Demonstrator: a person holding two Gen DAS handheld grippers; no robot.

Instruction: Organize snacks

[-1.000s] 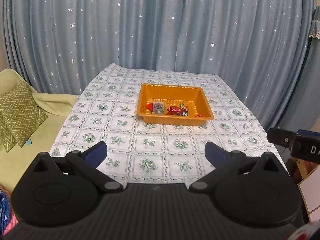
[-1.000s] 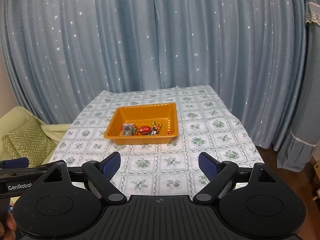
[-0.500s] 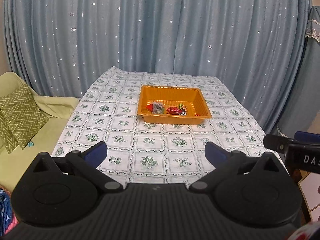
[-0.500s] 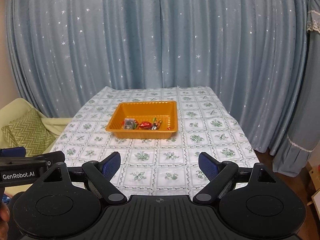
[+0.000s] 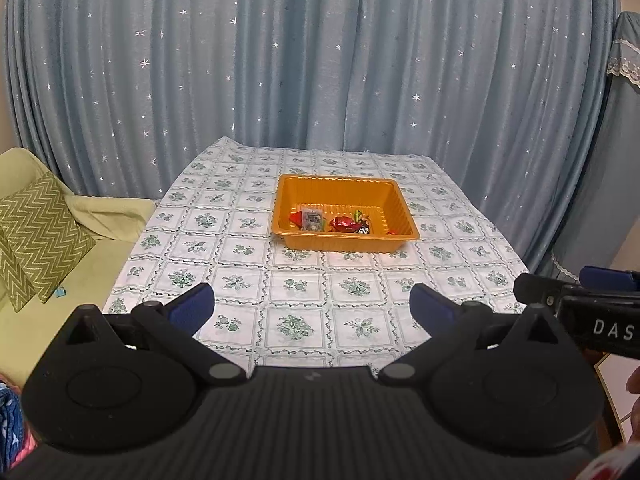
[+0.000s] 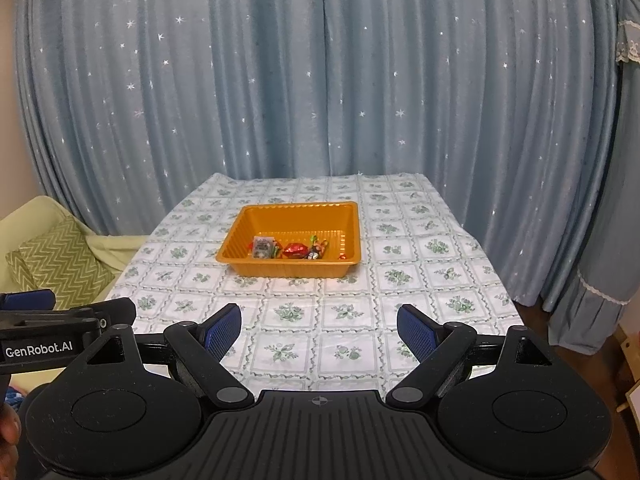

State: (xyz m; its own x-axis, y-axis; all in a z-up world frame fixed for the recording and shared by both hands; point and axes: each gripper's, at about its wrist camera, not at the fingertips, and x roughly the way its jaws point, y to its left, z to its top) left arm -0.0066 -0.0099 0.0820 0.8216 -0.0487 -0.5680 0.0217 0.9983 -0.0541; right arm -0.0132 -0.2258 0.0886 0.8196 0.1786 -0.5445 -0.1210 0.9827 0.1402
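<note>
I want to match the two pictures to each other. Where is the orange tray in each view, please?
Left wrist view: the orange tray sits just right of centre, mid-height, on the far half of the tablecloth.
Right wrist view: the orange tray sits slightly left of centre, just above mid-height.
Shared landmark: the red wrapped candy inside the tray, near its front wall.

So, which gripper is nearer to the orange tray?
Neither clearly. The left gripper and right gripper both hover open over the near table edge, well short of the orange tray.
</note>
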